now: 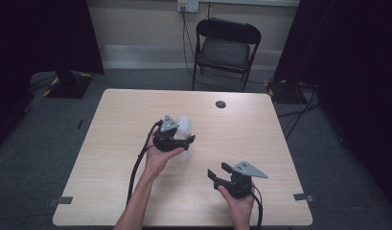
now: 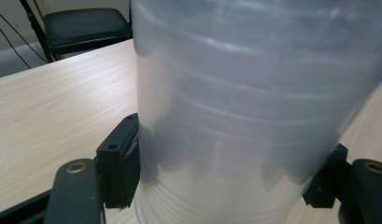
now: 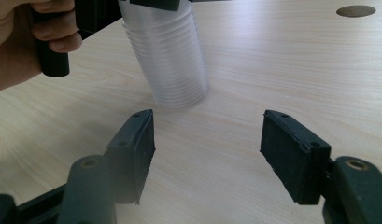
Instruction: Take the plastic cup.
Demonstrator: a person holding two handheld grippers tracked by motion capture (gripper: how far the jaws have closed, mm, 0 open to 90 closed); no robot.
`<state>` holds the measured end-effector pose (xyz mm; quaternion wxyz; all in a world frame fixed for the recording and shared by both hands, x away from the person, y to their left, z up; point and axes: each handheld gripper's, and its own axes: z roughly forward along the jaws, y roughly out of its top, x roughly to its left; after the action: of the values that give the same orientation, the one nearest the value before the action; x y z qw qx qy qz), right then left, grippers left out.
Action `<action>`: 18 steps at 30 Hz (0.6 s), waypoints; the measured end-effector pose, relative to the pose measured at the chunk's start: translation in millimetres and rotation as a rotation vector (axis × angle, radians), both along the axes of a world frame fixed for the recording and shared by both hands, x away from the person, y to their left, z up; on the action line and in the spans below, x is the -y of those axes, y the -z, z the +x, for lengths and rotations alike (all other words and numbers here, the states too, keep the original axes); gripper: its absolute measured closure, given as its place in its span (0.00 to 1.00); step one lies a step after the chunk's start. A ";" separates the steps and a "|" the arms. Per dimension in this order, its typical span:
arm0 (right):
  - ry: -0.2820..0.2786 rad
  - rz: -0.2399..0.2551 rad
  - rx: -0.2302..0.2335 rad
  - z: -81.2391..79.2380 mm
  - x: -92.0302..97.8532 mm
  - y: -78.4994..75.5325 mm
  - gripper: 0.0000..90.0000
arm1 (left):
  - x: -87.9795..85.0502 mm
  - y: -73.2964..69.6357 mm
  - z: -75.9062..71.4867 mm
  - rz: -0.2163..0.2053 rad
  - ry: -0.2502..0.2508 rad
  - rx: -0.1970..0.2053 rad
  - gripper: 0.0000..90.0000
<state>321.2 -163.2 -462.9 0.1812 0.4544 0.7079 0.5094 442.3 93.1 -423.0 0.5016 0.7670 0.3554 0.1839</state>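
A stack of translucent plastic cups sits near the middle of the wooden table. My left gripper is shut on the stack. In the left gripper view the cups fill the space between the black pads of that gripper. The right gripper view shows the ribbed stack leaning slightly, its base down at the table surface. My right gripper is at the front right, open, with nothing between its jaws, and it points toward the stack from a short way off.
A dark round hole lies in the table's far side, also visible as the hole in the right gripper view. A black folding chair stands beyond the table. Black curtains hang on both sides. Tape marks sit at the front corners.
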 end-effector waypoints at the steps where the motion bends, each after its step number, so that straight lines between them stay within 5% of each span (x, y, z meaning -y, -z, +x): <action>1: 0.000 -0.003 0.001 0.1 0.1 0.2 0.39 | -0.1 -0.5 -0.1 -0.007 -0.001 0.002 0.32; 18: 0.002 -0.001 -0.001 0.0 0.3 -0.4 0.39 | -3.4 -12.0 -3.2 -0.044 -0.003 0.036 0.34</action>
<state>321.2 -163.5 -462.6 0.1817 0.4552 0.7079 0.5087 439.1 96.5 -411.0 0.5245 0.7517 0.3515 0.1908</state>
